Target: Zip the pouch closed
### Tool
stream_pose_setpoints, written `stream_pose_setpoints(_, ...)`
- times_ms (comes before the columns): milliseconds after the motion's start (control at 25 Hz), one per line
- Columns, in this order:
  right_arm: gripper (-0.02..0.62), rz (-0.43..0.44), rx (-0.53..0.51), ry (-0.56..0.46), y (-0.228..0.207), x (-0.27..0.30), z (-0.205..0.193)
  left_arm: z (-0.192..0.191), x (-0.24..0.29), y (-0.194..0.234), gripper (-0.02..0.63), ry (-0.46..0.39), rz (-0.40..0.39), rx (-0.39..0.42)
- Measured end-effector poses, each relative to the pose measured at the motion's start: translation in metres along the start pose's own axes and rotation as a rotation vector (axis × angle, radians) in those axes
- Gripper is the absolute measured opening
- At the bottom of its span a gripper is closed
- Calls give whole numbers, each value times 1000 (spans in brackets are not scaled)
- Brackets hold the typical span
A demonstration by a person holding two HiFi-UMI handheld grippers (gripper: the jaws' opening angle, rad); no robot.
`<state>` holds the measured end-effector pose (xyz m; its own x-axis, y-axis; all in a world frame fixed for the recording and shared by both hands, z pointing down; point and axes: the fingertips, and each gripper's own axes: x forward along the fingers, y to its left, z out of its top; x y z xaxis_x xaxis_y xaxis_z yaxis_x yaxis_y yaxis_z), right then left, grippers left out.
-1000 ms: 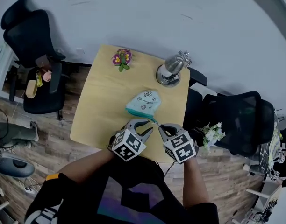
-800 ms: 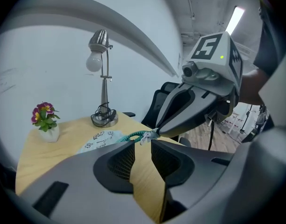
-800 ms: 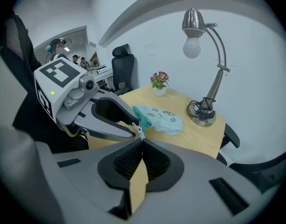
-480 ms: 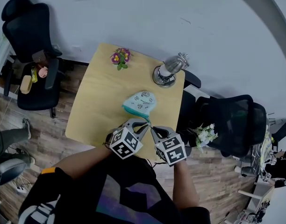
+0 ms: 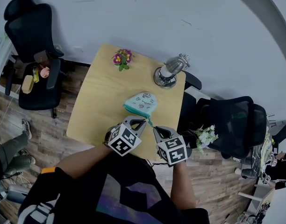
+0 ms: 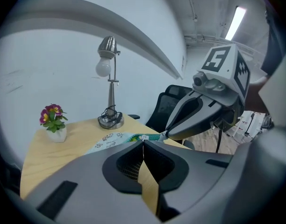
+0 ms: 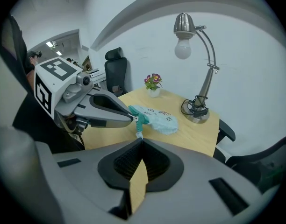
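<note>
A pale blue printed pouch (image 5: 141,101) with a teal zipper edge lies on the wooden table (image 5: 98,104), right of centre. My left gripper (image 5: 143,121) is at the pouch's near corner. Its jaws are closing, and in the right gripper view the left gripper (image 7: 132,118) pinches the teal edge of the pouch (image 7: 158,118). My right gripper (image 5: 152,127) is just right of it, shut on the small white zipper pull (image 7: 138,131), which hangs off the pouch's end. In the left gripper view the right gripper (image 6: 167,134) meets the pouch (image 6: 109,139) at that end.
A silver desk lamp (image 5: 168,72) stands at the table's far right corner. A small pot of purple flowers (image 5: 121,59) sits at the far edge. Black office chairs stand to the left (image 5: 33,41) and right (image 5: 234,120), with white flowers (image 5: 206,135) near the right one.
My left gripper's jaws stood wide open at the pouch's near end a second ago and have closed on its corner. The right gripper has kept its hold and place.
</note>
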<state>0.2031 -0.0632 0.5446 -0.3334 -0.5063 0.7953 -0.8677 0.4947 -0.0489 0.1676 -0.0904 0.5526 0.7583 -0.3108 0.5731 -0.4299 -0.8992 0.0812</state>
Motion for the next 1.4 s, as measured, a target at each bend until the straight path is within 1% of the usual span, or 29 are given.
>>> stream_pose_setpoints(120, 18, -7, 2, -10, 0, 2, 3, -2, -2, 6, 11, 0, 15, -13)
stream_pose_setpoints(200, 18, -23, -4, -7, -2, 2, 6, -4, -2, 13, 11, 4, 37, -39)
stream_pose_setpoints(280, 18, -45, 4, 2, -7, 2, 4, -11, -4, 30, 9, 15, 84, -94)
stream_pose_setpoints(400, 18, -66, 44, 13, -19, -2, -5, -23, -14, 69, 9, 27, 177, -174)
stream_pose_setpoints(480, 18, -77, 61, 19, -26, -3, -10, -29, -19, 89, 11, 29, 223, -210)
stream_pose_setpoints(560, 18, -80, 70, 23, -29, -3, -13, -34, -21, 100, 9, 35, 245, -230)
stream_pose_setpoints(800, 18, -78, 75, 30, -26, 5, -13, -42, -21, 105, 11, 59, 262, -226)
stream_pose_setpoints(960, 20, -76, 80, 34, -24, 7, -18, -48, -23, 100, 12, 67, 247, -240)
stream_pose_setpoints(1120, 25, -60, 102, 24, -18, 6, -20, -49, -35, 94, 12, 27, 227, -277)
stream_pose_setpoints(1160, 37, -62, 107, 17, -17, 5, -18, -48, -39, 93, 12, 18, 223, -281)
stream_pose_setpoints(1200, 66, -68, 110, 9, -17, 3, -16, -46, -43, 92, 12, 11, 221, -284)
stream_pose_setpoints(1240, 77, -75, 110, -2, -17, 0, -13, -43, -47, 91, 12, 5, 222, -288)
stream_pose_setpoints(1320, 78, -94, 106, -41, -18, -7, -2, -33, -56, 89, 12, -22, 226, -290)
stream_pose_setpoints(1400, 78, -121, 103, -106, -19, -19, 16, -14, -65, 86, 12, -69, 229, -275)
